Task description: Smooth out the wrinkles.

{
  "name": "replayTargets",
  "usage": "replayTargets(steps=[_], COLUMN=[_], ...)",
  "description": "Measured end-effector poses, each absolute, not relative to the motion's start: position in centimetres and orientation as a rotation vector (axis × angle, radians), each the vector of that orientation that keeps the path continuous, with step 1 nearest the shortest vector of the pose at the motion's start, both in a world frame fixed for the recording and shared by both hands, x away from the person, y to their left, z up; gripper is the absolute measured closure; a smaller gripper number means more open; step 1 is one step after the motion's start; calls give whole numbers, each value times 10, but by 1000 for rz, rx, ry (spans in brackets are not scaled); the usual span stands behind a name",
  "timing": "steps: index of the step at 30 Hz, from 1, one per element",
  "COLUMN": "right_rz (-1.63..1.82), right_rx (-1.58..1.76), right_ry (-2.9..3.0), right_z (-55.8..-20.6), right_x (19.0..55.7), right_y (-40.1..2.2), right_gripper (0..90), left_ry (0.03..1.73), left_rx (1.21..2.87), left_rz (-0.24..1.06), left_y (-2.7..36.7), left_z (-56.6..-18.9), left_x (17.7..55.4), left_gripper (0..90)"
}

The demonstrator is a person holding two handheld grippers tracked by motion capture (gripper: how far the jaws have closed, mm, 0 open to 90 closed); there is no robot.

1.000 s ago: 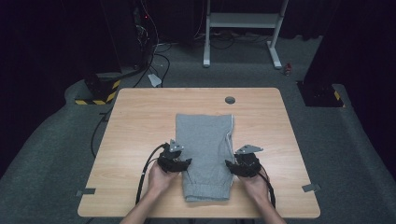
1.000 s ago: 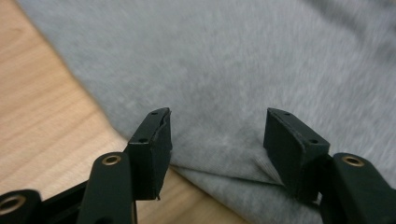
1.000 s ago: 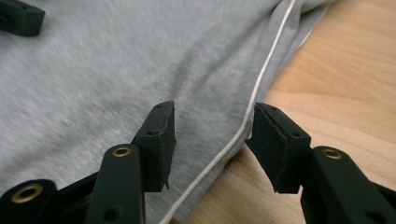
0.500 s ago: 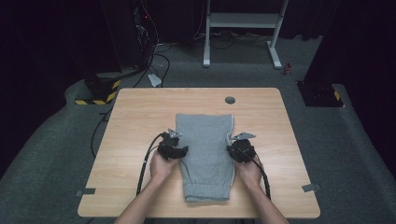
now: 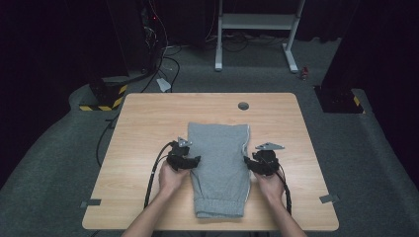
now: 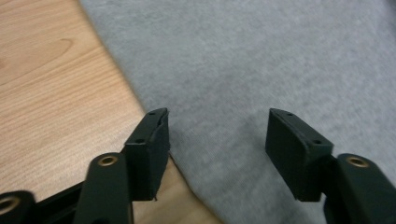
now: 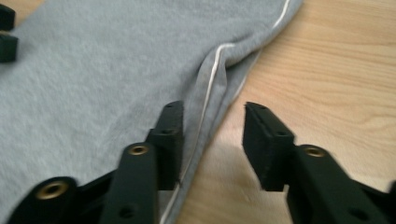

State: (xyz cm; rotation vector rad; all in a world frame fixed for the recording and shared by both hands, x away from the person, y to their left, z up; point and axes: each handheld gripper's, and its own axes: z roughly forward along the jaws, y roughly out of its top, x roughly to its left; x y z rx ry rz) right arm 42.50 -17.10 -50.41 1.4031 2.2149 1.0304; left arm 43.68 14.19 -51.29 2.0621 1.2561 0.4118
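left gripper jaws apart, straddling grey garment edge | right gripper likewise

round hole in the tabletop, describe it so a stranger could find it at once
On the light wooden table, look along the far edge, beyond the folded grey garment. The hole is a small dark grey disc there, the lone round mark on bare wood.

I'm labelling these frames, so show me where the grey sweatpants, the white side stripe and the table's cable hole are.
grey sweatpants [image 5: 220,163]: high view, middle of the folded fabric.
white side stripe [image 7: 211,80]: right gripper view, on the stripe beside the fold.
cable hole [image 5: 243,105]: high view, centre of the round grommet.
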Motion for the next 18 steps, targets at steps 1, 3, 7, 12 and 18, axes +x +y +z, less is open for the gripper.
replayTargets(steps=[1, 3, 7, 12, 18], right_rz=[1031, 1040, 1060, 1036, 995], right_rx=[1398, 1387, 1421, 1500, 1557], right_ry=[2219, 2215, 2183, 2165, 2147], right_z=[-504, -503, -500, -497, -501], right_x=[427, 433, 447, 462, 477], right_y=[-170, -169, -168, -168, -166], right_gripper=[535, 521, 464, 441, 412], left_ry=[1266, 1270, 1302, 1367, 1398], left_rx=[2070, 2078, 2044, 2007, 1982], left_rz=[399, 415, 421, 416, 424], left_y=[142, 141, 143, 150, 157], left_z=[-513, -510, -504, -512, -515], left_x=[440, 445, 458, 467, 473], left_gripper=[384, 373, 368, 364, 330])
